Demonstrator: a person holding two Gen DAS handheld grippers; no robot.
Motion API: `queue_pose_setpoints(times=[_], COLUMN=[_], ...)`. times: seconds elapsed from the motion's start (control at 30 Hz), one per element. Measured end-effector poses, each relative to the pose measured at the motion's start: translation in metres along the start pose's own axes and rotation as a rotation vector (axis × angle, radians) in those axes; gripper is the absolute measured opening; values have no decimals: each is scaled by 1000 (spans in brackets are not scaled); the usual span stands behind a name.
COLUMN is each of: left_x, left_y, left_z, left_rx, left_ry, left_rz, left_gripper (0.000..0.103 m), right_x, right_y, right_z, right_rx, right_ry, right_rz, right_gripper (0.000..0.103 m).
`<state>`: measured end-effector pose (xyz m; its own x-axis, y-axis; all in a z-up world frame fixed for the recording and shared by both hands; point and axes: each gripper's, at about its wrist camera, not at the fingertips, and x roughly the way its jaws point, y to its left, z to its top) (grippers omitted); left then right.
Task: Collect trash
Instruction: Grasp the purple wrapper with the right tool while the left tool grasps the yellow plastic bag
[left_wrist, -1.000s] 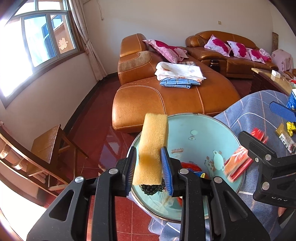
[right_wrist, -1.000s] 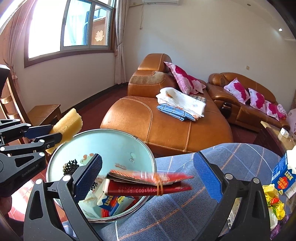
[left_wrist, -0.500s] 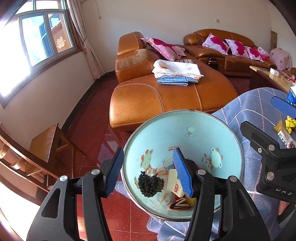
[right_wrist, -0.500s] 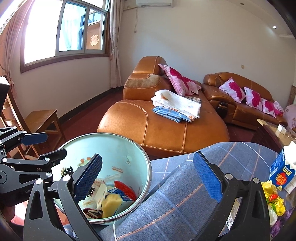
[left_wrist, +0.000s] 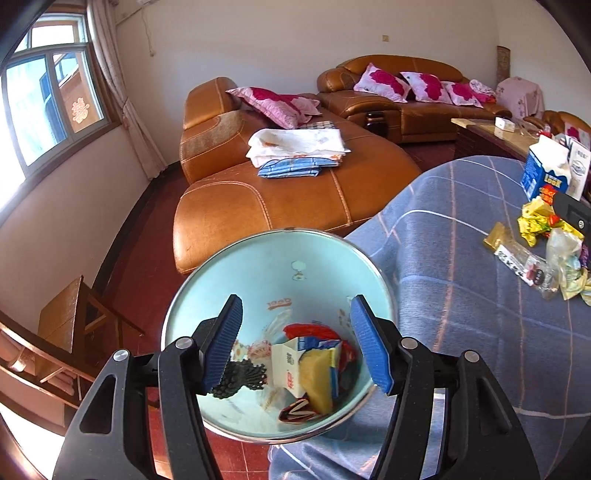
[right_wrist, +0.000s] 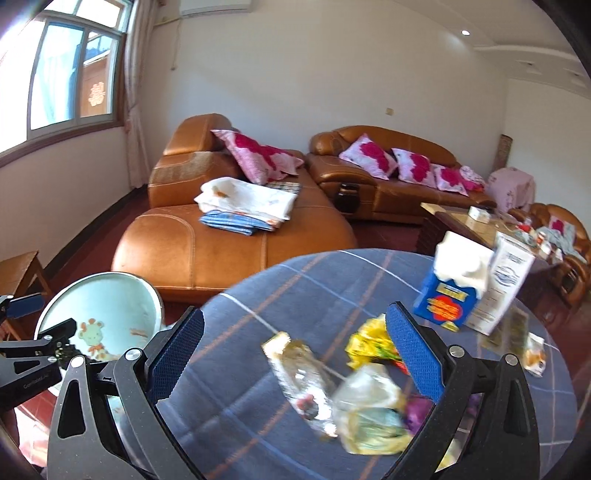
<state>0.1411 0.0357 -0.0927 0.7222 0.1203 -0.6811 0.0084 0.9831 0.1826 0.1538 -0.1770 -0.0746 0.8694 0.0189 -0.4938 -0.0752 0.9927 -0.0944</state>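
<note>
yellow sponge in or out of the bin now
In. The yellow sponge lies inside the bin among cartons and wrappers, below the open left gripper.

Sunlit window (right_wrist: 70, 74), tan leather sofa (left_wrist: 280, 192), red floor (left_wrist: 147, 236).

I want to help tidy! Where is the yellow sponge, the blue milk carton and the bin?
yellow sponge (left_wrist: 318, 380): left wrist view, its top face.
blue milk carton (right_wrist: 452, 291): right wrist view, its blue front.
bin (left_wrist: 258, 273): left wrist view, inner wall.
</note>
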Motion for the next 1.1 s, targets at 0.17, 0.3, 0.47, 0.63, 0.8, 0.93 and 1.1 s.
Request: queue_pose_setpoints(times=[0.17, 0.3, 0.47, 0.63, 0.8, 0.93, 1.1], left_x=[-1, 4, 7, 7, 0, -11, -23], left_y=[-47, -79, -103, -112, -123, -137, -160], left_z=[10, 22, 31, 31, 32, 33, 32], left_rx=[59, 82, 102, 118, 135, 161, 192], left_ry=[-37, -53, -59, -59, -69, -88, -100], left_rz=[-58, -93, -129, -148, -171, -202, -248], left_gripper=[61, 61, 61, 61, 61, 61, 62], right_x=[-3, 0, 9, 12, 4, -14, -46], right_y=[-67, -93, -102, -108, -107, -112, -124], right_z=[-25, -40, -55, -64, -68, -71, -80], right_rx=[134, 192, 236, 297, 301, 301, 304], right_ry=[61, 122, 207, 252, 264, 239, 202], right_rz=[-173, -226, -187, -116, -80, -82, -121], right_gripper=[96, 96, 78, 57, 31, 18, 16])
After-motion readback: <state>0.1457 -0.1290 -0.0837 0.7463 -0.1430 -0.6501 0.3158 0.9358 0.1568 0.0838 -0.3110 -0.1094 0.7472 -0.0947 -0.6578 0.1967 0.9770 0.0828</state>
